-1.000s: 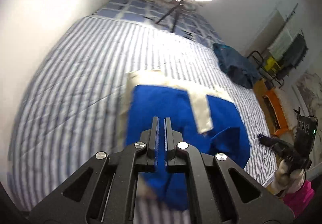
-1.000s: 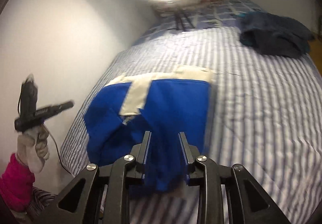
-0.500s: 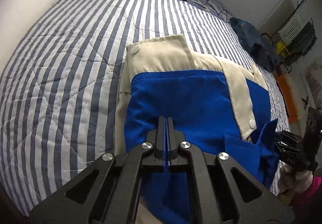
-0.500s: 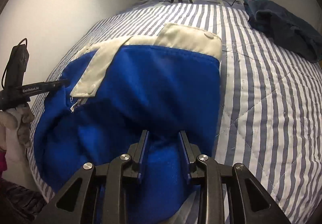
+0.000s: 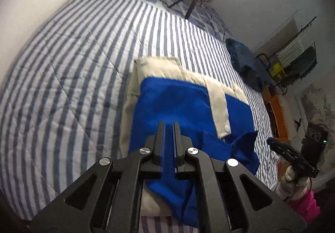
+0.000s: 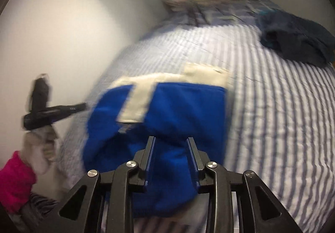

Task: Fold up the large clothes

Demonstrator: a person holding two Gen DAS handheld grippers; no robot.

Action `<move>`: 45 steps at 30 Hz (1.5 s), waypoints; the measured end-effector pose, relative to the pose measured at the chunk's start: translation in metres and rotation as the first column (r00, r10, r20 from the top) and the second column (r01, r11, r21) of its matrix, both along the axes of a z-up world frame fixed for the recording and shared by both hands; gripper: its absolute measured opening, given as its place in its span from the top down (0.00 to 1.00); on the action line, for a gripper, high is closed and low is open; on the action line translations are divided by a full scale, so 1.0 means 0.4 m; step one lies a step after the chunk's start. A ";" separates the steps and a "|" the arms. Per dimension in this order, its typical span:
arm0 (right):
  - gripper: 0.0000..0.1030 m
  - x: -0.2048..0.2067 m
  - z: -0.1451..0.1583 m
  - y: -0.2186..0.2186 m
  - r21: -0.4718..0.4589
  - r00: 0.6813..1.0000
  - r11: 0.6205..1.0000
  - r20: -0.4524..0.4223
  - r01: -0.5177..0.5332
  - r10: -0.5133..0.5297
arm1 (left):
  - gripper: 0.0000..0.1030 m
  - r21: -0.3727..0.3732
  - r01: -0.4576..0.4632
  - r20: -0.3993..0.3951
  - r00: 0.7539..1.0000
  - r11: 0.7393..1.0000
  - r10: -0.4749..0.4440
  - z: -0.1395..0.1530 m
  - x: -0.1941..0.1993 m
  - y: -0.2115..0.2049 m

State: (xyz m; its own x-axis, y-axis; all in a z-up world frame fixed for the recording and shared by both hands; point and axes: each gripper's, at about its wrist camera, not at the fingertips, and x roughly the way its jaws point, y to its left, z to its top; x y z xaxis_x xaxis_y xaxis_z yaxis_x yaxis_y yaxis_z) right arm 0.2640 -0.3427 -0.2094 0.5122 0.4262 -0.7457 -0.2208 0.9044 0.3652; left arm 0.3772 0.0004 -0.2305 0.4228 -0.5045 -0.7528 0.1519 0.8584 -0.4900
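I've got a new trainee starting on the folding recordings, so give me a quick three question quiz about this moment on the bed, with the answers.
1. True or false: the left tongs are pinched shut on a thin fold of the blue and cream jacket.
2. What lies on the striped bedspread beyond the jacket, on the side away from the wall? A: a dark blue garment; B: a red towel; C: a laptop.
3. Fill in: the cream strip down the jacket's front ends in a round ____.

Key
1. True; blue cloth runs between the closed fingers.
2. A, the dark blue garment.
3. Snap button.
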 end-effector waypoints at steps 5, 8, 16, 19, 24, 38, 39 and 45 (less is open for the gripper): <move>0.71 0.019 -0.015 0.108 -0.083 0.994 0.991 0.010 -0.104 0.105 | 0.97 0.017 0.016 -0.027 0.999 1.000 -0.016 -0.029 0.003 -0.030; 0.71 0.062 -0.083 0.085 -0.156 0.998 0.988 -0.062 0.010 -0.020 | 0.97 0.066 0.032 -0.034 0.999 0.997 -0.030 -0.059 0.007 -0.037; 0.62 0.063 -0.108 -0.005 -0.122 0.989 0.992 -0.141 0.028 -0.046 | 0.96 0.076 0.085 -0.078 0.994 0.993 -0.080 -0.093 -0.002 -0.034; 0.41 0.043 -0.077 -0.063 -0.053 0.993 0.996 -0.084 0.075 -0.079 | 0.63 -0.035 0.029 -0.064 0.997 0.999 -0.031 -0.047 0.011 0.012; 0.12 0.031 -0.075 -0.152 0.028 0.982 0.983 -0.043 0.183 -0.182 | 0.28 -0.240 -0.099 -0.151 0.986 0.966 0.063 -0.077 0.033 0.100; 0.18 0.080 -0.216 -0.190 0.199 0.972 0.971 -0.219 0.132 -0.088 | 0.28 -0.370 -0.122 -0.310 0.951 0.921 0.001 -0.224 0.073 0.138; 0.18 0.086 -0.217 -0.193 0.219 0.973 0.967 -0.214 0.130 -0.083 | 0.28 -0.375 -0.118 -0.309 0.951 0.919 -0.004 -0.229 0.079 0.134; 0.30 0.135 -0.245 -0.202 0.339 0.973 0.929 -0.218 0.146 -0.074 | 0.29 -0.383 -0.093 -0.292 0.956 0.919 -0.024 -0.220 0.118 0.097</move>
State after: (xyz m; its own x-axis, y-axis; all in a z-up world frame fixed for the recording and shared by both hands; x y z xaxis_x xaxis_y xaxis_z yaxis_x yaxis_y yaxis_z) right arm 0.3181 -0.4234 -0.3073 0.4289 0.6282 -0.6492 -0.0179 0.7244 0.6892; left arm 0.4242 0.0393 -0.3184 0.2426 -0.7703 -0.5897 -0.0709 0.5922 -0.8027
